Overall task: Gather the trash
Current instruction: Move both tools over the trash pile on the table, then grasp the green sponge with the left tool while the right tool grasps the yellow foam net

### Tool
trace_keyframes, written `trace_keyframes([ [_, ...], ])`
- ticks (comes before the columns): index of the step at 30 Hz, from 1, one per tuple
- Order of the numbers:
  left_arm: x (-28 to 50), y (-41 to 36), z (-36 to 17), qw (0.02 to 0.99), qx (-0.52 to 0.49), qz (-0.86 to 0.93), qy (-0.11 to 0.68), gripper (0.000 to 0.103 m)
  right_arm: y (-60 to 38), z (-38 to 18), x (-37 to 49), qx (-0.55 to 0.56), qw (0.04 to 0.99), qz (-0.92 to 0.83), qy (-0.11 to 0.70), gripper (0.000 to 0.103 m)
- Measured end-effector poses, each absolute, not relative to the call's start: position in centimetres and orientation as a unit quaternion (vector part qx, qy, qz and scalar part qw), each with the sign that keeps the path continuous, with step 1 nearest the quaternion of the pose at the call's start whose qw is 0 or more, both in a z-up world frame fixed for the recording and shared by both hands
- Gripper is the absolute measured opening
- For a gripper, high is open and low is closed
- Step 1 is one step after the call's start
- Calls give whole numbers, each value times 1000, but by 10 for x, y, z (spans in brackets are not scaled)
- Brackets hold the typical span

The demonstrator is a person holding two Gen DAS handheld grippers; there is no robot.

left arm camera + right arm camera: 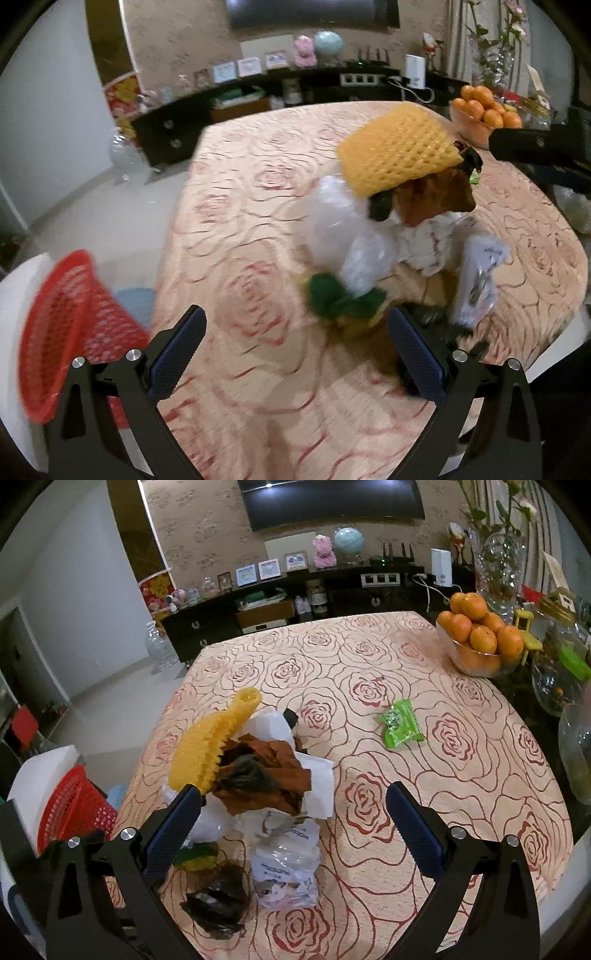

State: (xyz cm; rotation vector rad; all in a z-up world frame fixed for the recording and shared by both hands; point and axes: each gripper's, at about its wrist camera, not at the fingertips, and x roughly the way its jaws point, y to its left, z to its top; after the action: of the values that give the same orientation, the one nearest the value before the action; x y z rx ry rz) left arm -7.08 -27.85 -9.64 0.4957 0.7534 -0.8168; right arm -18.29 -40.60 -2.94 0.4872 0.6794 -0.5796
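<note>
A pile of trash lies on the rose-patterned table [424, 775]: a yellow foam fruit net [210, 746] [397, 153], brown torn paper [266, 779] [432, 199], white plastic bags [351, 236], a clear printed wrapper [286, 867] [478, 284], a black wrapper [218, 904] and a green-and-yellow scrap [341, 301]. A green wrapper [402, 723] lies apart to the right. A red mesh basket [62, 332] [74, 808] stands off the table's left edge. My left gripper [295, 350] is open, just short of the pile. My right gripper [291, 827] is open above the pile.
A glass bowl of oranges [480, 638] [484, 110] stands at the table's far right corner, with glass jars [561, 679] and a vase [498, 565] beside it. A dark TV cabinet [295, 602] runs along the back wall. A white seat [22, 332] holds the basket.
</note>
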Motion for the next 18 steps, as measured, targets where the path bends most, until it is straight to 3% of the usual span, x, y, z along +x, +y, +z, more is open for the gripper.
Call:
trace_keyframes([
  [6, -66, -304, -116, 802, 237, -407, 367, 93, -415, -38, -187, 248, 866, -277, 333, 97],
  [8, -67, -307, -122, 796, 240, -413, 371, 82, -417, -40, -189, 249, 865, -280, 334, 97],
  [10, -65, -312, -128, 788, 241, -418, 383, 59, -419, -42, -191, 249, 864, -284, 334, 97],
  [18, -63, -303, -119, 788, 208, -430, 389, 49, -425, -39, -194, 250, 869, -285, 319, 97],
])
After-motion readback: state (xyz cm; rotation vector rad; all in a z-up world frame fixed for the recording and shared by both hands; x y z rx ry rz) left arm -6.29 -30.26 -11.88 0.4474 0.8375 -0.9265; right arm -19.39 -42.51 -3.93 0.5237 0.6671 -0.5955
